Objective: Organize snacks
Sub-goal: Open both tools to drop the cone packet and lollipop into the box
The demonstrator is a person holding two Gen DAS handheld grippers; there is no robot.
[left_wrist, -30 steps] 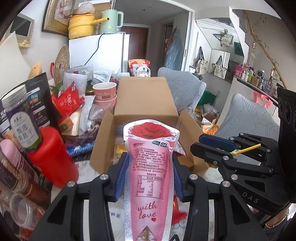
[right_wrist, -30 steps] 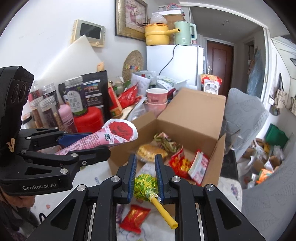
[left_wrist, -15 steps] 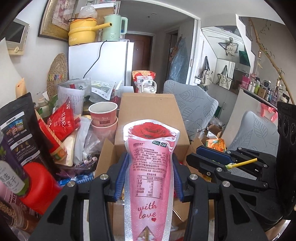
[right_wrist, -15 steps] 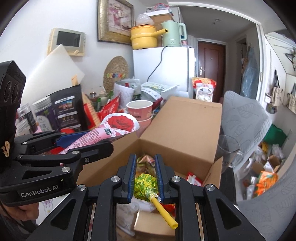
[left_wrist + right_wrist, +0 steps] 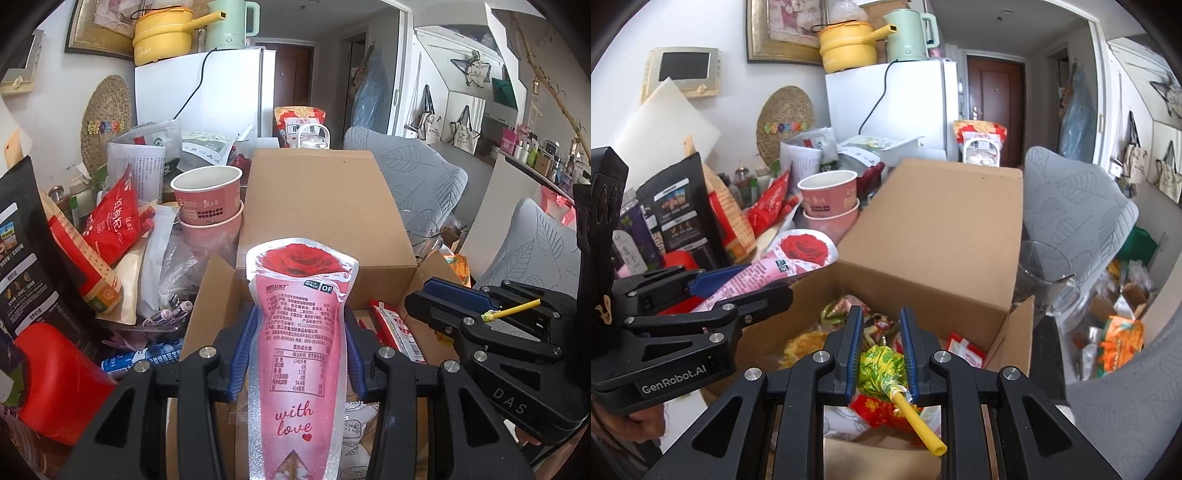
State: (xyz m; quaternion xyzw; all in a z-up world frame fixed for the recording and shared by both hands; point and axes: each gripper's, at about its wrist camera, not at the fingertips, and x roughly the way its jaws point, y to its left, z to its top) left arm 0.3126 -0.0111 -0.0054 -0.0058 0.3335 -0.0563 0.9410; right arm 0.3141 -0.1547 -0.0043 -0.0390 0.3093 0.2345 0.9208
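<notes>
Several snack packets already lie inside the cardboard box [image 5: 934, 240]. Above it, left gripper [image 5: 301, 332] clamps a rose-printed pouch [image 5: 301, 332]; right gripper [image 5: 880, 350] clamps a lollipop [image 5: 882, 369]. Clutter beside the box possibly awaits sorting.

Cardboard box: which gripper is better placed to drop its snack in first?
Right, probably. The right gripper holds the lollipop over the cardboard box opening; the left gripper with the pink pouch sits nearer its edge.

Lived-in home, plainly: white fridge [image 5: 892, 107] topped with yellow pot [image 5: 849, 46] and green kettle [image 5: 908, 35], framed picture [image 5: 783, 31] on wall, brown entrance door [image 5: 993, 107], tote bags [image 5: 461, 127] hanging, grey armchairs [image 5: 402, 177].
</notes>
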